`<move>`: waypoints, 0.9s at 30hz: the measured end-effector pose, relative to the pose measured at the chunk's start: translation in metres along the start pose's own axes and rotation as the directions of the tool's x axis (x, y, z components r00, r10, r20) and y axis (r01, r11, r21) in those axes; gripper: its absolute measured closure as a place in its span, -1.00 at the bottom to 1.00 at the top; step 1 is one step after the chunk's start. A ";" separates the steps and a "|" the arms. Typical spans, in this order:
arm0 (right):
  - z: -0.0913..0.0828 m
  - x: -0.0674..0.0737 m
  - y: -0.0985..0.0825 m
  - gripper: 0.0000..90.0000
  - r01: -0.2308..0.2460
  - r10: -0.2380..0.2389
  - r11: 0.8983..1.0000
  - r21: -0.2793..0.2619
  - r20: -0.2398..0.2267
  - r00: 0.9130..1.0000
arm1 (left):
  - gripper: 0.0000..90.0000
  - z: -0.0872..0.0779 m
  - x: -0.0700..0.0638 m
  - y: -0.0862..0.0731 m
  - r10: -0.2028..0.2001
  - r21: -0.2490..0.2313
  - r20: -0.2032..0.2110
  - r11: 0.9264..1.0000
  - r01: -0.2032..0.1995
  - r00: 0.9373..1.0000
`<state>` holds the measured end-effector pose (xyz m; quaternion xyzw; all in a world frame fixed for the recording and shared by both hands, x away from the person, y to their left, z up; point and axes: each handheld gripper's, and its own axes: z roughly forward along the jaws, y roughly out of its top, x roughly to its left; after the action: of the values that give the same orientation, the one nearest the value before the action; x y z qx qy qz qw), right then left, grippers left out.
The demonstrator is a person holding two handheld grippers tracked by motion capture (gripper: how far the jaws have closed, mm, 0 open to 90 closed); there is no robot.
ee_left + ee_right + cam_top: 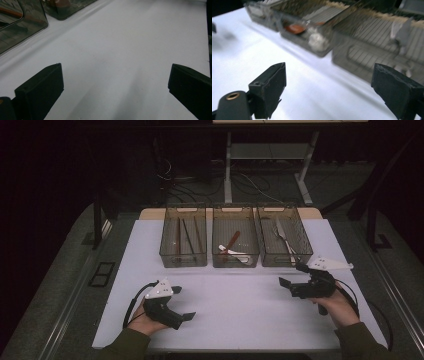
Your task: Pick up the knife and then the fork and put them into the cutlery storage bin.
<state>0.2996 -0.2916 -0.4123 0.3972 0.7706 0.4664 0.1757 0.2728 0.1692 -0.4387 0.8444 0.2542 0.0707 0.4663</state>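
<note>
Over on the left, the left gripper (181,304) rests low with its fingers (40,92) spread wide on nothing, bare white table (235,305) between them. Beyond the fingers stand three smoky bins: chopsticks bin (183,236), spoon bin (235,236), fork bin (283,235). The right gripper (291,277) hovers just before the fork bin, fingers (270,87) released, empty. Dark floor and cables lie behind.

Three baskets (235,257) side by side at table's (225,315) far edge, cutlery (283,237) in the right one
</note>
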 end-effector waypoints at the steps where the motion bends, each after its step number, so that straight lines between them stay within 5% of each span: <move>1: 0.000 0.003 -0.003 -0.71 0.011 -0.011 1.000 0.007 -0.008 1.000 | -1.00 0.000 0.000 0.000 0.001 -0.001 -0.001 1.000 -0.001 1.000; 7: -0.003 0.016 -0.017 -0.71 0.033 -0.032 0.999 0.026 -0.031 0.999 | -1.00 -0.001 0.000 0.000 0.000 -0.006 -0.002 1.000 0.000 1.000; 19: -0.009 0.022 -0.041 -0.71 0.003 -0.001 0.999 0.051 -0.040 0.999 | -1.00 -0.001 0.001 0.001 0.002 -0.009 -0.007 1.000 -0.002 1.000; 27: -0.015 0.027 -0.048 -0.71 0.028 -0.025 0.997 0.065 -0.050 0.998 | -1.00 -0.001 0.000 0.001 0.002 -0.006 -0.008 1.000 -0.002 1.000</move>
<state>0.2520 -0.2912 -0.4434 0.3810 0.7948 0.4480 0.1498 0.2728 0.1696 -0.4376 0.8430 0.2547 0.0752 0.4678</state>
